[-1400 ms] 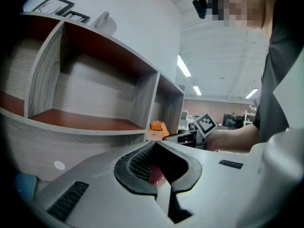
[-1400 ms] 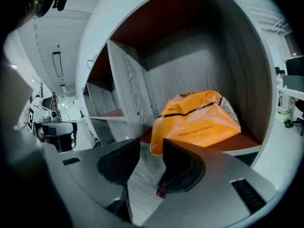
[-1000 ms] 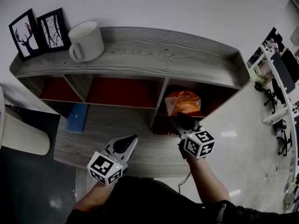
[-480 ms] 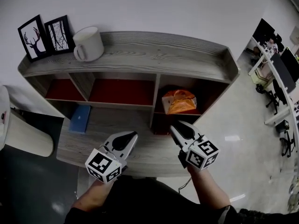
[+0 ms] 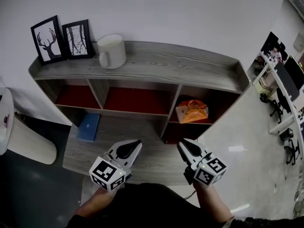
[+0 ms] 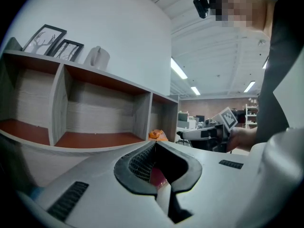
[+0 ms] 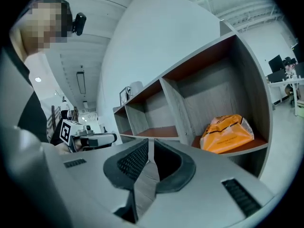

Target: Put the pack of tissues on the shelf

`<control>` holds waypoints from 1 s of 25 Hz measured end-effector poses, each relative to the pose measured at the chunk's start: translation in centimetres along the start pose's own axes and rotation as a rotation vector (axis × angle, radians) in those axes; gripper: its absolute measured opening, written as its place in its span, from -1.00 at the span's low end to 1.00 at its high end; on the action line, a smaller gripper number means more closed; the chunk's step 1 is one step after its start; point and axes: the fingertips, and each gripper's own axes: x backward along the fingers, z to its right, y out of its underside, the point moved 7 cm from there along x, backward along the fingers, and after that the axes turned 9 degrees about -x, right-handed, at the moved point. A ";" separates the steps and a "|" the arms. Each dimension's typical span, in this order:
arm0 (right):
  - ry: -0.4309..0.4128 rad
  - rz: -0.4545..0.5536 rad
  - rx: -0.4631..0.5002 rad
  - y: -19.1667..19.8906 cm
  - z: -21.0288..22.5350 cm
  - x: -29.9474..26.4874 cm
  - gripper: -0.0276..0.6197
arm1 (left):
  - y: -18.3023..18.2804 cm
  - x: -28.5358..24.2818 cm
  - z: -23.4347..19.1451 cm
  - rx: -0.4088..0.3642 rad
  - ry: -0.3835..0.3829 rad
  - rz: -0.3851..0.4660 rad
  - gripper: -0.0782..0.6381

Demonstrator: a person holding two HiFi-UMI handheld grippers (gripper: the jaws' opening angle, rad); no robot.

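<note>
The orange pack of tissues (image 5: 192,112) lies in the right-hand compartment of the wooden shelf (image 5: 156,63), free of both grippers; it also shows in the right gripper view (image 7: 227,133). My right gripper (image 5: 183,144) hangs in front of the shelf, pulled back from the pack. Its jaws are closing, only a thin slit is left between the tips (image 7: 149,144), and nothing is between them. To the left, my left gripper (image 5: 135,144) is held at the same height, shut and empty (image 6: 155,144).
A white mug (image 5: 111,51) and two framed pictures (image 5: 61,38) stand on the shelf top. A blue book (image 5: 89,126) lies on the lower board at the left. A white rounded piece (image 5: 26,144) sits on the floor at the left, office desks (image 5: 285,80) at the far right.
My right gripper has drawn back out of the right compartment toward me, its jaws narrowing. The pack stays on the shelf. The left gripper has barely moved.
</note>
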 end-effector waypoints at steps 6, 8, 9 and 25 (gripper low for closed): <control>-0.032 0.003 -0.003 0.3 -2.3 -1.2 -0.81 | 0.2 2.3 -1.6 0.007 -0.029 -0.001 -0.74; -0.048 -0.002 0.003 0.5 -3.0 -1.6 -0.82 | 0.3 2.8 -1.9 0.012 -0.038 0.002 -0.74; -0.055 -0.005 0.004 0.6 -3.3 -1.8 -0.83 | 0.4 3.1 -2.0 0.013 -0.041 0.003 -0.74; -0.096 -0.037 0.019 1.2 -4.3 -3.4 -0.86 | 0.4 4.0 -3.1 0.018 -0.059 0.015 -0.74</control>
